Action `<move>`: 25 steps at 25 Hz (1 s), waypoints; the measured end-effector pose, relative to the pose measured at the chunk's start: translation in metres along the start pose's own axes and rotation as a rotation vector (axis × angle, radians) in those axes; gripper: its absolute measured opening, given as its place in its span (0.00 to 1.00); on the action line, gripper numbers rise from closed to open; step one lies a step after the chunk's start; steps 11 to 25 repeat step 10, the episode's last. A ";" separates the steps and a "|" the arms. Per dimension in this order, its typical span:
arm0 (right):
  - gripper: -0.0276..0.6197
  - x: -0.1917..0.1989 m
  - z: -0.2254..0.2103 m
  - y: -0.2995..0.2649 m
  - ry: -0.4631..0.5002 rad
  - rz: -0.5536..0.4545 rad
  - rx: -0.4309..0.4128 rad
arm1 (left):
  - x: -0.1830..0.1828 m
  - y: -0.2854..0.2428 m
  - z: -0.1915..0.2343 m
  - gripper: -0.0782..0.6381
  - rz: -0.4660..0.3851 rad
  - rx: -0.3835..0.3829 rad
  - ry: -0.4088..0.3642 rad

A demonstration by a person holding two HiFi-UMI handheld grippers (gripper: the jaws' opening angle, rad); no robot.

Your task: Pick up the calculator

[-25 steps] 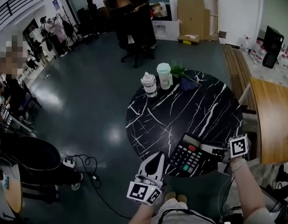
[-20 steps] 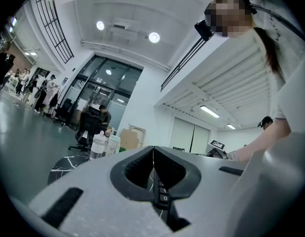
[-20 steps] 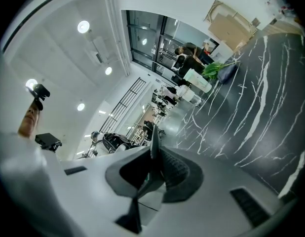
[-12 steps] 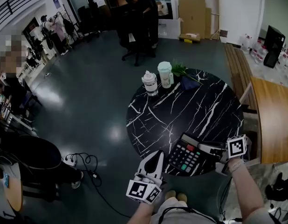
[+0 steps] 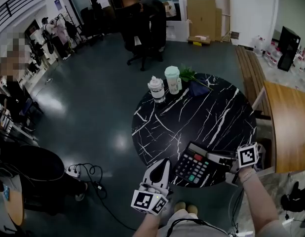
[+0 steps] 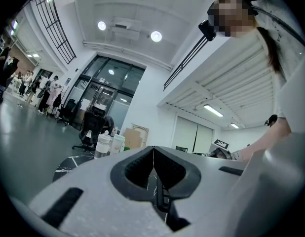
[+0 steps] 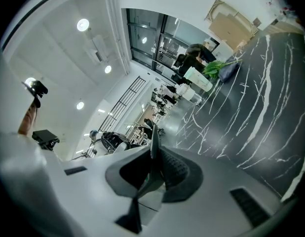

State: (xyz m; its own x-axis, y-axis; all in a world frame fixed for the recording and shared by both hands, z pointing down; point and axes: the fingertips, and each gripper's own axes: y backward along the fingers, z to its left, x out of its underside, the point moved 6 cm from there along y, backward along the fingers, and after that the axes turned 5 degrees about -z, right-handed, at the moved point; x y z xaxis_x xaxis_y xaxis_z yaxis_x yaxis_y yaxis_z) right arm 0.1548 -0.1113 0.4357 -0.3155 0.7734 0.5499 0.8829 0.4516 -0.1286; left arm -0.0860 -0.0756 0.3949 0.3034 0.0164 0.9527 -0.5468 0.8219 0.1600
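Head view, tabletop [image 5: 202, 112]: round, black with white veins.
Head view, calculator [image 5: 193, 165]: at the tabletop's near edge, keys up.
Head view, right tool [image 5: 219, 158]: at the calculator's right end.
Head view, left tool [image 5: 165, 161]: just left of the calculator, apart from it.
Head view, far edge: a bottle [image 5: 156, 89] and a cup [image 5: 172, 79] side by side, with a green plant [image 5: 191, 75] to their right.
Left gripper view, left tool: clenched, nothing between its jaws.
Right gripper view, right tool: grasping the calculator by its thin edge, which stands between the jaws.
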 end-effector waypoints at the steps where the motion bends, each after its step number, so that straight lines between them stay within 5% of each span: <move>1: 0.12 0.000 -0.001 0.000 0.001 0.001 0.000 | 0.000 -0.001 0.000 0.12 -0.001 0.000 0.000; 25: 0.12 -0.002 -0.001 -0.005 -0.001 0.006 -0.006 | -0.001 -0.002 0.004 0.12 0.003 -0.009 0.001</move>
